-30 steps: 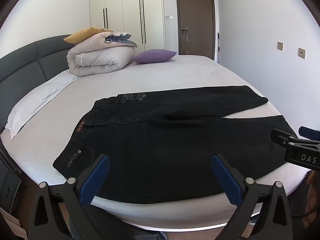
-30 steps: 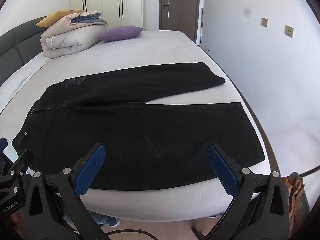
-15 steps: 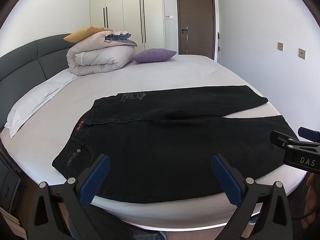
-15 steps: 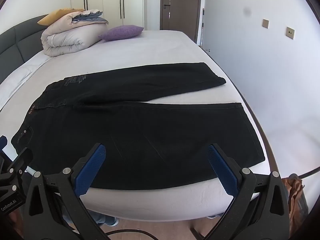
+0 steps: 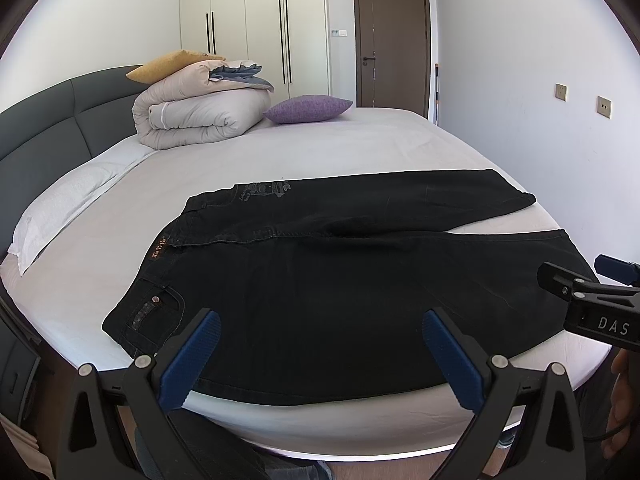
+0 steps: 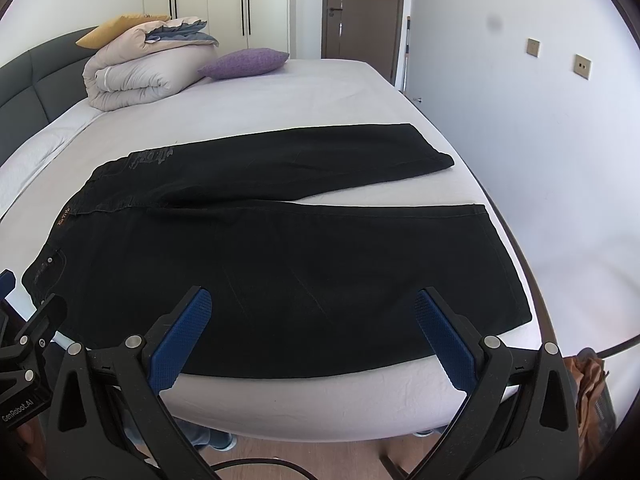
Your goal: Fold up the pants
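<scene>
Nothing has shifted noticeably since the earlier frames. Black jeans (image 5: 340,280) lie flat on the bed (image 5: 320,148), waistband at 9 o'clock, legs splayed toward 3 o'clock. Left gripper (image 5: 318,350) and right gripper (image 6: 312,334) hover at the near edge, fingers spread wide, holding nothing.

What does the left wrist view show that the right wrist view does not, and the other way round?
Only the left wrist view shows the white pillow by the headboard and the right tongs entering from the right edge.

Only the right wrist view shows the brown bag on the floor beside the bed, a cable on the wooden floor, and the left tongs at the left edge.

Both show the black pants spread flat on the bed, the folded duvet, the purple cushion, the wardrobe and the door. Both tongs are open and empty.
</scene>
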A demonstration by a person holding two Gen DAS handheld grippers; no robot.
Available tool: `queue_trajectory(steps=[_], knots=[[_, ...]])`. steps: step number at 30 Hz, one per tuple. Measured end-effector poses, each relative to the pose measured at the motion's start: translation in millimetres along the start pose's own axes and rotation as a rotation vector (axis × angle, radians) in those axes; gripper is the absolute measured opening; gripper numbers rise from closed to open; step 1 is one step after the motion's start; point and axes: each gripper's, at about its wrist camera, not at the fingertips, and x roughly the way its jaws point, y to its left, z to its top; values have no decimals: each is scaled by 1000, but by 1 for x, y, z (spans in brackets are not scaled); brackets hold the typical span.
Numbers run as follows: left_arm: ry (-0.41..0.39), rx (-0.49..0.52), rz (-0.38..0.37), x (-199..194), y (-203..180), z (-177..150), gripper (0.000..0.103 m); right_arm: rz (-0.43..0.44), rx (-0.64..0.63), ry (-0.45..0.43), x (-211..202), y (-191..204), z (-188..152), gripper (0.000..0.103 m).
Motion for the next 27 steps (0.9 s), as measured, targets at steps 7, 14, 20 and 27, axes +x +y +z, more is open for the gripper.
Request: queue_trajectory(steps=[7,14,20,27], knots=[[1,0,0,0,0,0,103,0,-1,2,1,2,-1,103],[2,-2,-1,0,0,0,103,1,-2,4,2,4,-3,103],[3,-2,-2,0,0,0,103,1,-1,5,2,4,-3,103],[4,-3,-2,0,0,0,103,1,-2,6,3,6,-5,103]])
